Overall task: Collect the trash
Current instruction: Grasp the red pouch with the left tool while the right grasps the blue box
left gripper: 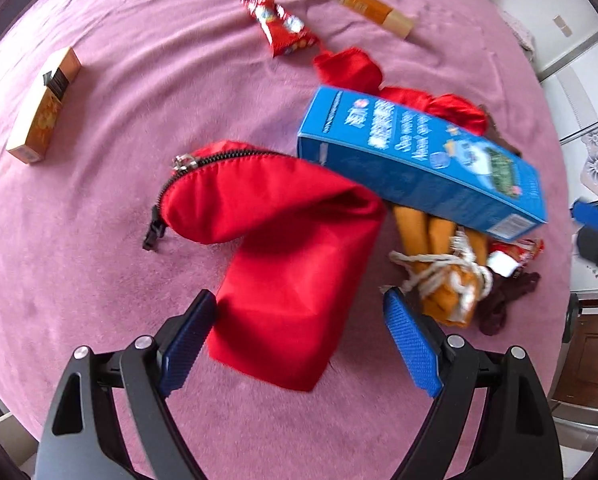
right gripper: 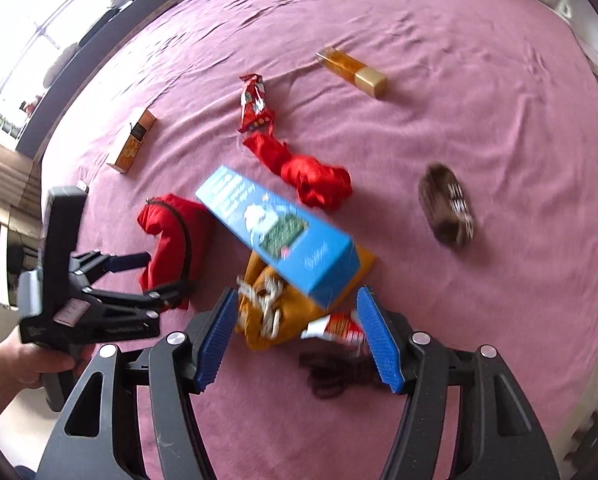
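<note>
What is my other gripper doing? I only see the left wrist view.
Observer: The right gripper is open above the yellow bag and a wrapper.
Operator: Is there stuff I can't see?
Observer: Yes. A brown round thing lies alone on the bedspread, right of the blue box.
Operator: Who holds this one?
Observer: A hand holds the left gripper by its handle.
</note>
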